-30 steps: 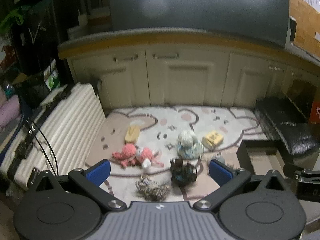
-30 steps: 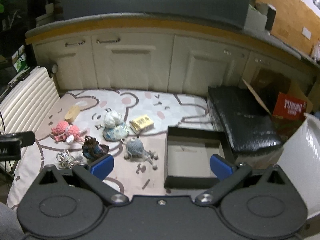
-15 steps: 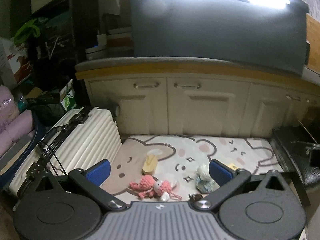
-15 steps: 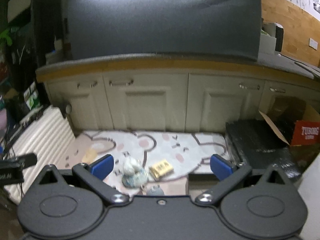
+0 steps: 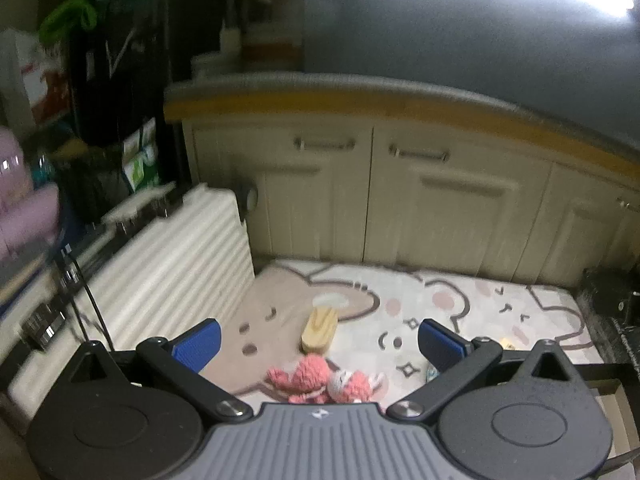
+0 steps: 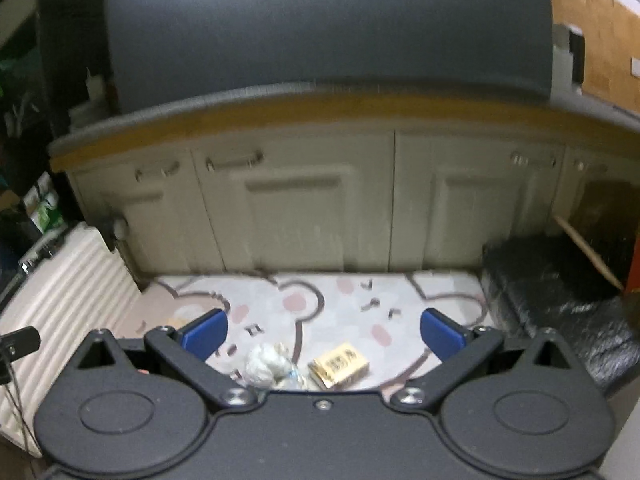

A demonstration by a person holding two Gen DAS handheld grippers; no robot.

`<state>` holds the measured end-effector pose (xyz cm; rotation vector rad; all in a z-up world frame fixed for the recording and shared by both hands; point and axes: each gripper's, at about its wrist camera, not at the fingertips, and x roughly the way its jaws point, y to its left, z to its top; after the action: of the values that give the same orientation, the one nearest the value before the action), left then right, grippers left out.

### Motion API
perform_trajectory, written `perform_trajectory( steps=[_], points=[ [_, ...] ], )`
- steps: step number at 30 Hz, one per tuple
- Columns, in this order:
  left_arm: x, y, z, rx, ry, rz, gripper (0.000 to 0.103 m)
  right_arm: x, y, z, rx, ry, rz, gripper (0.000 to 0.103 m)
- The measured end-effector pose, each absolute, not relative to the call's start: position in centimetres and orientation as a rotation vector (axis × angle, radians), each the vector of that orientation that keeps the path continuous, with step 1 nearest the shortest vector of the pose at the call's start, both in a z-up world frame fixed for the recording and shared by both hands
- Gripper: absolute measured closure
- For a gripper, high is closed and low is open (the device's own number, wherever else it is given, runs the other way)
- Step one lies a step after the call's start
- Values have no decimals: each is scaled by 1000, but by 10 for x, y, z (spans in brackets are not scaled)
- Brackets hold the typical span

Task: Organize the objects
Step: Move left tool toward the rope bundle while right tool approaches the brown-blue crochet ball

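A pink crocheted toy lies on the bear-print rug, just beyond my left gripper, which is open and empty above it. A wooden block lies further back. In the right wrist view a white crocheted toy and a yellow box lie on the rug below my right gripper, which is open and empty. The other toys and the black tray are hidden behind the gripper bodies.
Cream cabinets under a counter close the back. A white ribbed suitcase lies along the left of the rug, also showing in the right wrist view. A black wrapped bundle lies at the right.
Both grippers tilted up a second ago, hiding the near toys and tray. Since half a second ago they have dipped slightly down again. Both stay open and empty.
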<state>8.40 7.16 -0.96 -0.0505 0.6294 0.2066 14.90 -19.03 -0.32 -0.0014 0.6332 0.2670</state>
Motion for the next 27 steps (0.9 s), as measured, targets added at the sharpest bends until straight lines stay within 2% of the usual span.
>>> perform_trajectory(
  steps=[8,27],
  points=[
    [102,84,-75,-109,745,234,0,166,-174,-68,-11,756,342,0],
    [107,68,-176,-5,885,23,0,205,-122,-154,76,1136,504,0]
  ],
)
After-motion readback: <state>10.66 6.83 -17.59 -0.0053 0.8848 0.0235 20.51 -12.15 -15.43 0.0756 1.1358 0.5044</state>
